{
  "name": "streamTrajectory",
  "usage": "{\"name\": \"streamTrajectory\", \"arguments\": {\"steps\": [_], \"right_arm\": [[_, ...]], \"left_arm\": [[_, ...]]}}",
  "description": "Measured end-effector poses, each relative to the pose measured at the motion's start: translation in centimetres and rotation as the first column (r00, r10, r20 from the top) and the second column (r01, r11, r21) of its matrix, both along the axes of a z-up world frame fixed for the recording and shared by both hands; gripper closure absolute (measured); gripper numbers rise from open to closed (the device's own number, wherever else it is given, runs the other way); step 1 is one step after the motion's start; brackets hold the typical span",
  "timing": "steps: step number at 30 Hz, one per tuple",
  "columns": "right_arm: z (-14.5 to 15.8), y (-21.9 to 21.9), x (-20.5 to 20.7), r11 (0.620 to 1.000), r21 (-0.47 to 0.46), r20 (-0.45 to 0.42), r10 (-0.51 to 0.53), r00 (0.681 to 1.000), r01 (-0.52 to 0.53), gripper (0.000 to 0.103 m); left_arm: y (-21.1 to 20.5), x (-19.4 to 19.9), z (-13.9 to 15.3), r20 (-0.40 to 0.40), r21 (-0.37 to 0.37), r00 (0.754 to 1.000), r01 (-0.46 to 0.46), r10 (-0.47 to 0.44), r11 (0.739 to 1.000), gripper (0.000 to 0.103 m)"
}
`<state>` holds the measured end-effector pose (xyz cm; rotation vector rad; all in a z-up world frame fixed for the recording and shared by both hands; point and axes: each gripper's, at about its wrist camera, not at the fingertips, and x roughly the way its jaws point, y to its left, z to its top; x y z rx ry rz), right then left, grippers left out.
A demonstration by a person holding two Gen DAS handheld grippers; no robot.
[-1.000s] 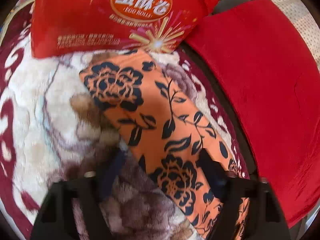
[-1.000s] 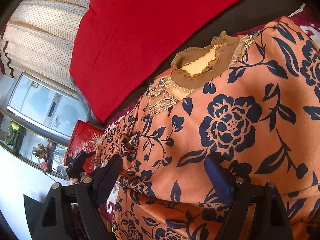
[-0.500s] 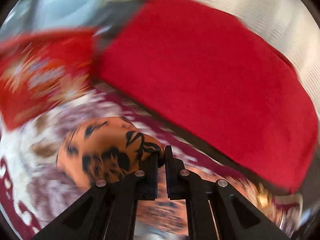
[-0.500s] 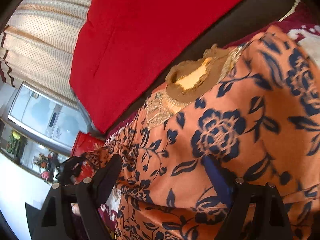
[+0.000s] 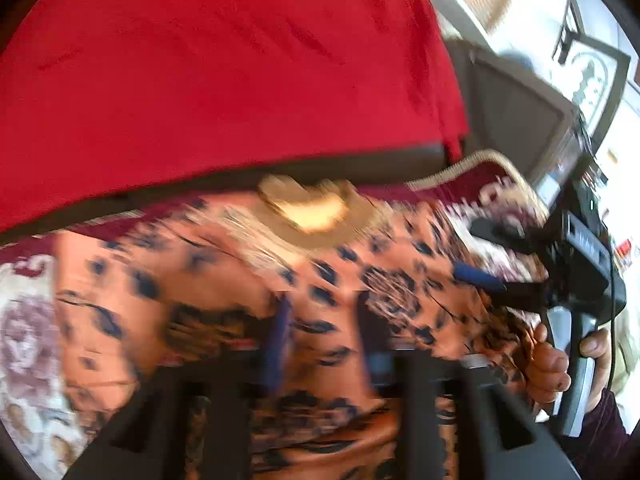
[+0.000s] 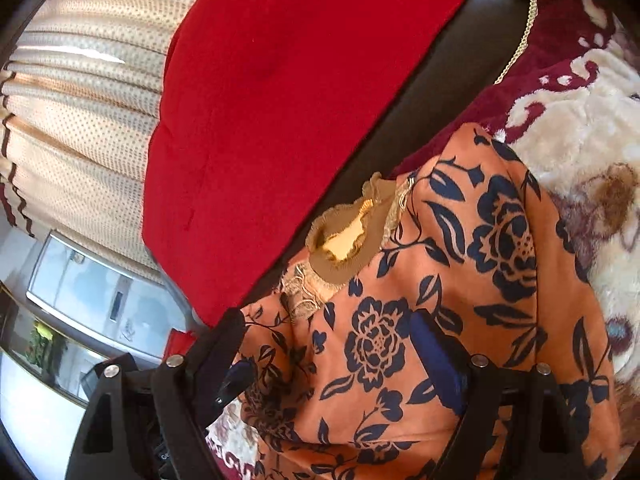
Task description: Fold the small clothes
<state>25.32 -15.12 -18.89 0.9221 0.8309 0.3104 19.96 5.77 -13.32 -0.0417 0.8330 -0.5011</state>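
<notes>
An orange garment with a navy flower print (image 5: 224,280) (image 6: 460,264) lies on a plush floral blanket (image 6: 580,128). Its brown ruffled collar (image 6: 344,240) (image 5: 316,212) points toward the red cushion. My left gripper (image 5: 320,336) is over the garment's middle with its jaws apart; the view is motion-blurred. My right gripper (image 6: 332,344) is open above the garment's chest, fingers spread wide. It also shows in the left wrist view (image 5: 480,252), held by a hand at the garment's right edge.
A red cushion (image 5: 224,72) (image 6: 288,92) leans against the dark sofa back (image 6: 432,92) behind the garment. Dotted curtains (image 6: 84,92) and a cabinet stand beyond. The blanket's maroon border (image 5: 480,184) runs along the sofa edge.
My left gripper shut on the garment's sleeve end, swept it right over the body, and now stands with jaws apart. The sleeve lies folded across. My right gripper stayed open, shifting slightly.
</notes>
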Motion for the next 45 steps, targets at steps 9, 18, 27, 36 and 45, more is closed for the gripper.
{"name": "streamTrajectory", "arguments": {"steps": [9, 18, 27, 36, 45], "right_arm": [[0.9, 6.0, 2.2, 0.968, -0.200, 0.014, 0.159, 0.987, -0.153, 0.017], [4.5, 21.7, 3.4, 0.766, -0.524, 0.021, 0.449, 0.893, -0.373, 0.017], [-1.7, 28.5, 6.9, 0.592, -0.700, -0.159, 0.416, 0.895, -0.399, 0.015], [-0.8, 20.4, 8.2, 0.803, -0.510, -0.152, 0.270, 0.951, -0.310, 0.087], [2.3, 10.2, 4.7, 0.958, -0.265, -0.004, 0.115, 0.993, -0.112, 0.089]], "left_arm": [[19.1, 2.3, 0.9, 0.025, 0.005, 0.847, -0.531, 0.531, 0.847, 0.027], [23.8, 4.7, -5.8, -0.256, 0.162, 0.686, -0.664, 0.681, 0.730, 0.027], [23.3, 4.7, -4.3, -0.229, 0.146, 0.701, -0.661, 0.675, 0.736, 0.027], [22.6, 5.0, -4.5, -0.225, 0.138, 0.720, -0.644, 0.657, 0.753, 0.027], [19.0, 5.6, -4.3, -0.203, 0.119, 0.801, -0.551, 0.564, 0.826, 0.027]]}}
